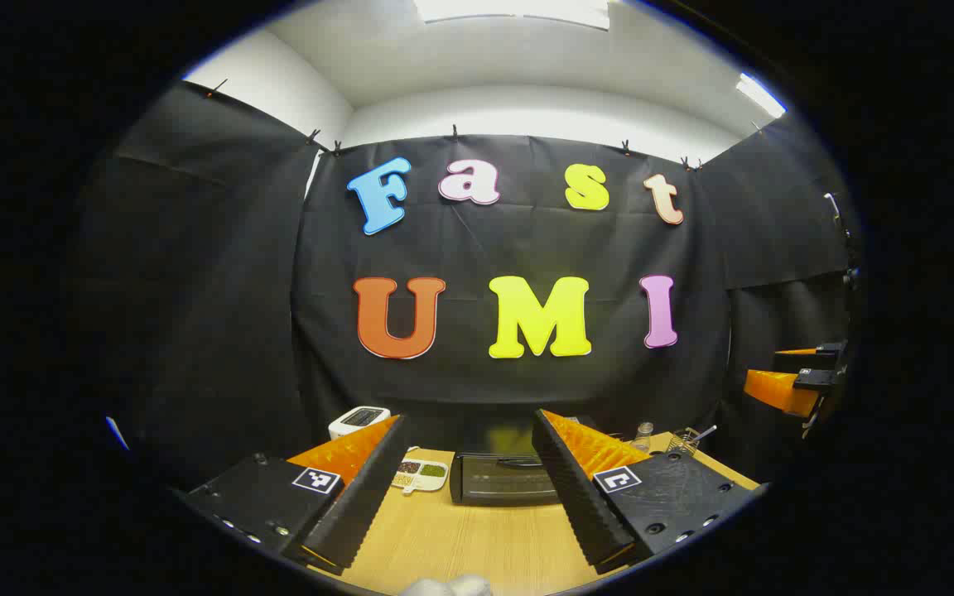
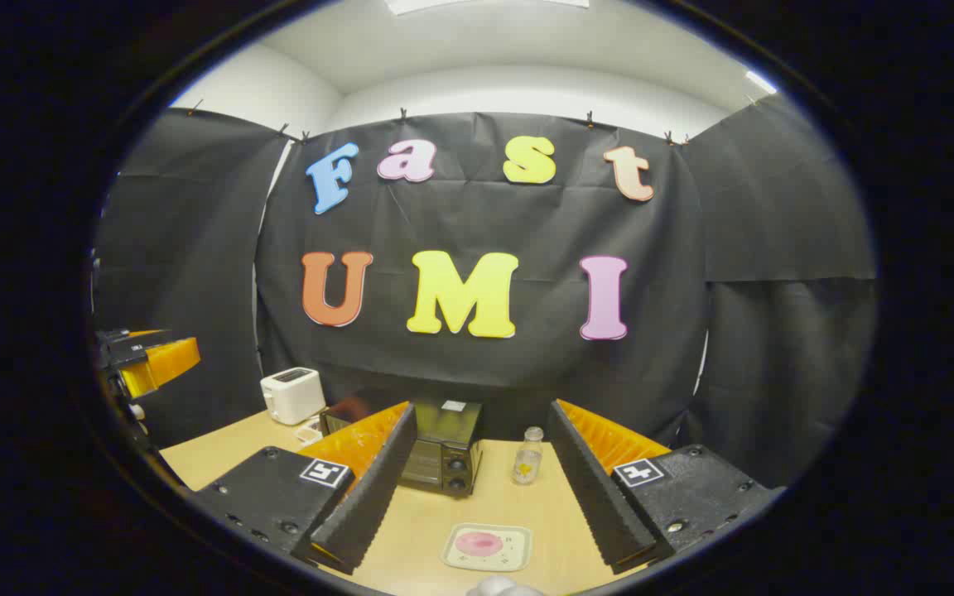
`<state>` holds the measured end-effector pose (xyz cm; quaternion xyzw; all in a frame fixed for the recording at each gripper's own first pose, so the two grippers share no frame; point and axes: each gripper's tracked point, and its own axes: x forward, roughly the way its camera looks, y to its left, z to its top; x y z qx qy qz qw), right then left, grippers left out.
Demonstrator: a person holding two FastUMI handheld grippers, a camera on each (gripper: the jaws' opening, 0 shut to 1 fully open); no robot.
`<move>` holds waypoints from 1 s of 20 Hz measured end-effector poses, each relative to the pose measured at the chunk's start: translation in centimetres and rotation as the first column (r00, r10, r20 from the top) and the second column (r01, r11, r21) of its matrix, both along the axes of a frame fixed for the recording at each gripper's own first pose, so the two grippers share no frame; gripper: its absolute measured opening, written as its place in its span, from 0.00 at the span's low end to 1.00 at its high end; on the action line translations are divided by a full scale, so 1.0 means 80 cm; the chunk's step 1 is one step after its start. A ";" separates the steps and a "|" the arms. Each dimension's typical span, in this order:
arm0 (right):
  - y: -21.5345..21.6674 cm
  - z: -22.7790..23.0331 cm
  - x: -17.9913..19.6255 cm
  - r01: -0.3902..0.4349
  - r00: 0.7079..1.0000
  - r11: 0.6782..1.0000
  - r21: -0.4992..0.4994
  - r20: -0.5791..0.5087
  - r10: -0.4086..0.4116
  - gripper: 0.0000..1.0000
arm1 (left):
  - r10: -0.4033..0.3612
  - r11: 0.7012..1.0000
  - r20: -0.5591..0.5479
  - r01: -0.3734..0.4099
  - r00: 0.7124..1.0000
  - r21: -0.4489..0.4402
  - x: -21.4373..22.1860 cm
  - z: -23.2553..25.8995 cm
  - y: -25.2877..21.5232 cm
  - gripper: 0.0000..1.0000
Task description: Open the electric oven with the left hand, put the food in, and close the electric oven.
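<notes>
Both grippers hang above the table (image 2: 220, 451), jaws wide apart and holding nothing: the left gripper (image 1: 469, 488), the right gripper (image 2: 481, 488). The oven (image 1: 503, 478) stands shut at the far middle. Food (image 2: 479, 543) lies on a plate (image 2: 518, 550) near the right gripper, a toaster (image 2: 291, 394) far left.

Left hand-held gripper (image 1: 469, 488) and right hand-held gripper (image 2: 481, 484) both gape, raised.

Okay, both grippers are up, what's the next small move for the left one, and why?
Probably lower the left gripper forward toward the handle on the oven door. The door looks closed, the fingers are spread and hold nothing, and the oven sits straight ahead between them, some way off across the table.
</notes>
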<state>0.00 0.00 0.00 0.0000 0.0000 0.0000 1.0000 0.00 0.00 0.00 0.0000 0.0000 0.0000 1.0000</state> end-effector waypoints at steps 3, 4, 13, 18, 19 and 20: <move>-0.001 0.004 -0.006 0.010 1.000 1.000 -0.008 0.010 -0.010 1.00 | -0.014 1.000 -0.001 0.014 1.000 -0.002 0.001 0.001 -0.004 0.95; -0.002 0.006 -0.007 0.014 1.000 1.000 -0.010 0.015 -0.014 1.00 | -0.018 1.000 -0.004 0.018 1.000 0.000 0.001 -0.001 -0.006 0.95; -0.019 -0.004 -0.011 0.050 0.999 0.999 0.008 0.004 -0.050 1.00 | -0.066 0.998 -0.009 0.066 0.998 0.017 0.024 -0.010 -0.028 0.95; -0.043 -0.010 -0.018 0.100 0.995 0.995 -0.002 -0.022 -0.100 1.00 | -0.130 0.991 -0.022 0.130 0.991 0.012 0.076 -0.038 -0.067 0.95; -0.050 -0.010 -0.018 0.115 0.993 0.993 -0.006 -0.025 -0.115 1.00 | -0.145 0.989 -0.027 0.145 0.989 0.008 0.089 -0.046 -0.077 0.95; -0.055 -0.010 -0.019 0.125 0.992 0.992 -0.007 -0.029 -0.125 0.98 | -0.156 0.988 -0.030 0.156 0.987 0.005 0.105 -0.055 -0.087 0.95</move>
